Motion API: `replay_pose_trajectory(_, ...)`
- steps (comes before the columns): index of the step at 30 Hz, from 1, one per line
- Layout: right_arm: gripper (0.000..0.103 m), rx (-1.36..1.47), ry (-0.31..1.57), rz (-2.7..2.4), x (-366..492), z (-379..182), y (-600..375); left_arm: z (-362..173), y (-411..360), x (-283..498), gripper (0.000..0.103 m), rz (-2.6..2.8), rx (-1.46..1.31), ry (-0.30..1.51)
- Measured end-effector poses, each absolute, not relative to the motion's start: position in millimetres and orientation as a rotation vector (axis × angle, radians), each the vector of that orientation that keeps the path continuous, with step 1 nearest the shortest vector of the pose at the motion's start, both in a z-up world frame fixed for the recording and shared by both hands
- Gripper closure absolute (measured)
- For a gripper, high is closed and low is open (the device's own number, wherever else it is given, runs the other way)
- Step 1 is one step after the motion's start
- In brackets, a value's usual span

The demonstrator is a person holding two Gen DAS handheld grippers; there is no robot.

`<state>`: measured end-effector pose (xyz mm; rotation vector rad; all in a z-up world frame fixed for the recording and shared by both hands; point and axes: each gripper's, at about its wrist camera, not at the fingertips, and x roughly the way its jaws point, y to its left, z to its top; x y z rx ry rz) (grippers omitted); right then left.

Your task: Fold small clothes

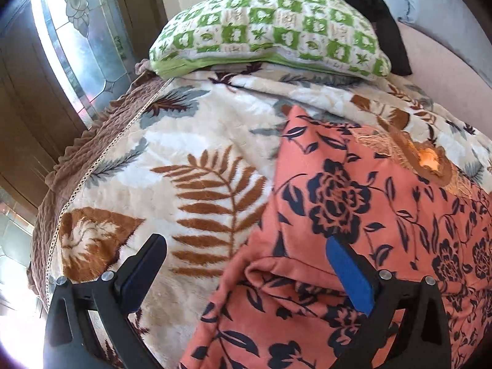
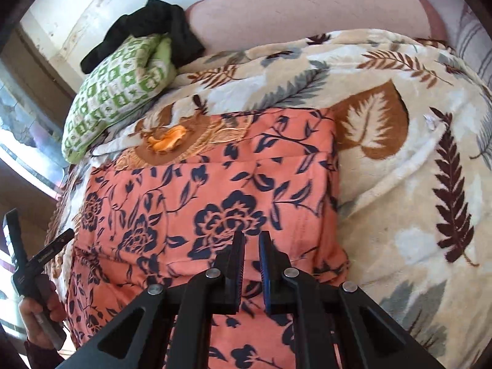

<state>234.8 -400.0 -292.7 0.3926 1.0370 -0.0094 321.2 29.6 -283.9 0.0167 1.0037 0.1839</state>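
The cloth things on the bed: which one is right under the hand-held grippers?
The orange garment with dark blue flowers. Both hand-held grippers hang over it. The green-and-white checked pillow and the black cloth lie far off at the head of the bed.

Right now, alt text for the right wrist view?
The right gripper, jaws nearly shut with nothing visibly between them, hangs over an orange floral garment spread on a leaf-print blanket. A green-and-white pillow with black clothing on it lies at upper left; the left gripper, in a hand, shows at the left edge.
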Motion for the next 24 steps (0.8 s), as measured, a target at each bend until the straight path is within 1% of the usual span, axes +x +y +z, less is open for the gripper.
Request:
replay_pose_trajectory(4, 0.089, 0.386, 1.096, -0.031, 241, -309, -406, -311, 42, 334, 0.0, 0.206, -0.009, 1.107)
replay_pose_trajectory(6, 0.09, 0.413, 1.15, -0.031, 244, -323, -408, -314, 41, 333, 0.0, 0.209, 0.007, 1.104)
replay_pose_trajectory(9, 0.09, 0.416, 1.144, -0.021, 238, -324, -409, -317, 39, 331, 0.0, 0.203, 0.054, 1.09)
replay_pose_trajectory(13, 0.09, 0.475, 1.123, -0.033, 231, -332, -413, -322, 44, 327, 0.0, 0.179, 0.034, 1.091)
replay_pose_trajectory(19, 0.09, 0.406, 1.101, -0.044, 229, -334, -404, -326, 48, 321, 0.0, 0.14, 0.041, 1.082)
replay_pose_trajectory(24, 0.093, 0.48, 1.087, -0.009, 225, -340, -415, -327, 55, 314, 0.0, 0.103, 0.012, 1.073)
